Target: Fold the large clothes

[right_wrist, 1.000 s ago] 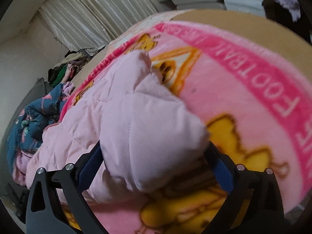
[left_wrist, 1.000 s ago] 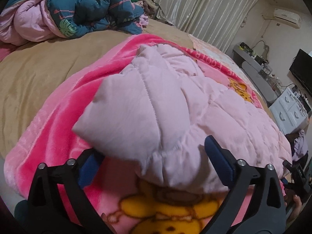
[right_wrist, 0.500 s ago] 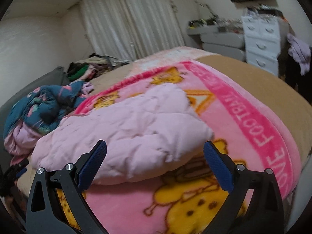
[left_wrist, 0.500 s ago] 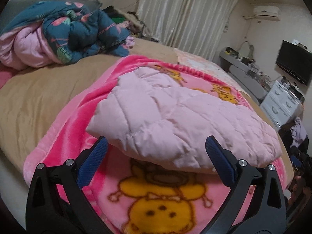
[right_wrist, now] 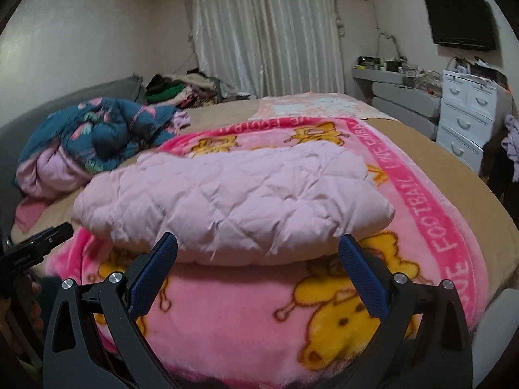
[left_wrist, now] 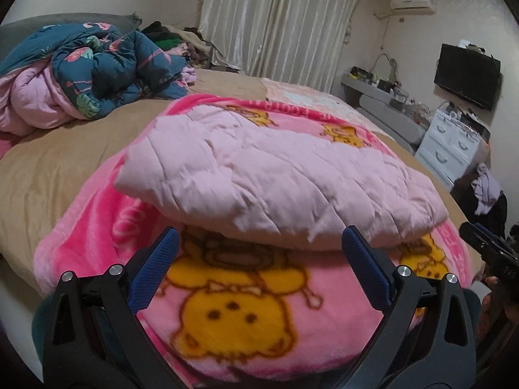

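A pale pink quilted coat (left_wrist: 259, 178) lies folded in a thick bundle on a bright pink blanket with yellow cartoon figures (left_wrist: 233, 317), spread over the bed. It also shows in the right wrist view (right_wrist: 233, 201). My left gripper (left_wrist: 259, 259) is open and empty, held just in front of the coat's near edge. My right gripper (right_wrist: 258, 259) is open and empty too, in front of the coat's near edge. The right gripper's tip shows at the right edge of the left wrist view (left_wrist: 486, 249).
A heap of teal flowered and pink bedding (left_wrist: 84, 77) lies at the bed's far left. Tan sheet (left_wrist: 48, 175) shows around the blanket. White drawers (right_wrist: 467, 113), a grey desk (right_wrist: 405, 94) and a wall TV (right_wrist: 460, 19) stand to the right. Curtains (right_wrist: 266, 32) hang behind.
Both grippers have drawn back from the coat and let it go. It now lies flatter on the blanket, and more of the room is in view.
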Available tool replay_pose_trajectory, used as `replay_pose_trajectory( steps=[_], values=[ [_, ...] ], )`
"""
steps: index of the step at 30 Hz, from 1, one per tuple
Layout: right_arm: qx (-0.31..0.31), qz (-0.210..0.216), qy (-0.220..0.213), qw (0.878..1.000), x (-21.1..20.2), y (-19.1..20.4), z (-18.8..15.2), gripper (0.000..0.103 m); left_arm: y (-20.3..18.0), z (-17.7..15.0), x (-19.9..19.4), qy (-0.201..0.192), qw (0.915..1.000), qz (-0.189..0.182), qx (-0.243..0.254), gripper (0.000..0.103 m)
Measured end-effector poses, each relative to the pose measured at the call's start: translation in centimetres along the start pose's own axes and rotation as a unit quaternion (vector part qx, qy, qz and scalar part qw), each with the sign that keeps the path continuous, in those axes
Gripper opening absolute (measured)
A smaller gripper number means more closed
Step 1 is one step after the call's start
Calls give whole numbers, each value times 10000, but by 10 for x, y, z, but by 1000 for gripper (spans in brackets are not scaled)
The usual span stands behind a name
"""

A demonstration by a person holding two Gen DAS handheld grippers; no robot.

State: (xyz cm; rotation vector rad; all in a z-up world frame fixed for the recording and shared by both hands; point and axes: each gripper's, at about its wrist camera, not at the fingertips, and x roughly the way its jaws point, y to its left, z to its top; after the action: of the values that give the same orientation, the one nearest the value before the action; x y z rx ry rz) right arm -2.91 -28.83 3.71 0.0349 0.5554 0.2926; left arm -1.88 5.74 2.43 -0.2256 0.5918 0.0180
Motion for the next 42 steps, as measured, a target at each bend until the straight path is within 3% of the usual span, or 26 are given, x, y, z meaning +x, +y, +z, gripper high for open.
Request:
replay_pose_trajectory(
  steps=[6, 15, 42],
  values=[
    [-248, 35, 177, 9995, 3, 17, -17, 99, -11, -15, 2, 96, 9998, -178, 80, 94],
    [-251, 219, 410, 9986, 16, 24, -25, 99, -17, -19, 9, 243, 9994, 44, 228, 94],
    [-198, 214, 393, 9988, 17, 21, -26, 99, -22, -19, 7, 191, 9994, 71, 288, 94]
  ],
)
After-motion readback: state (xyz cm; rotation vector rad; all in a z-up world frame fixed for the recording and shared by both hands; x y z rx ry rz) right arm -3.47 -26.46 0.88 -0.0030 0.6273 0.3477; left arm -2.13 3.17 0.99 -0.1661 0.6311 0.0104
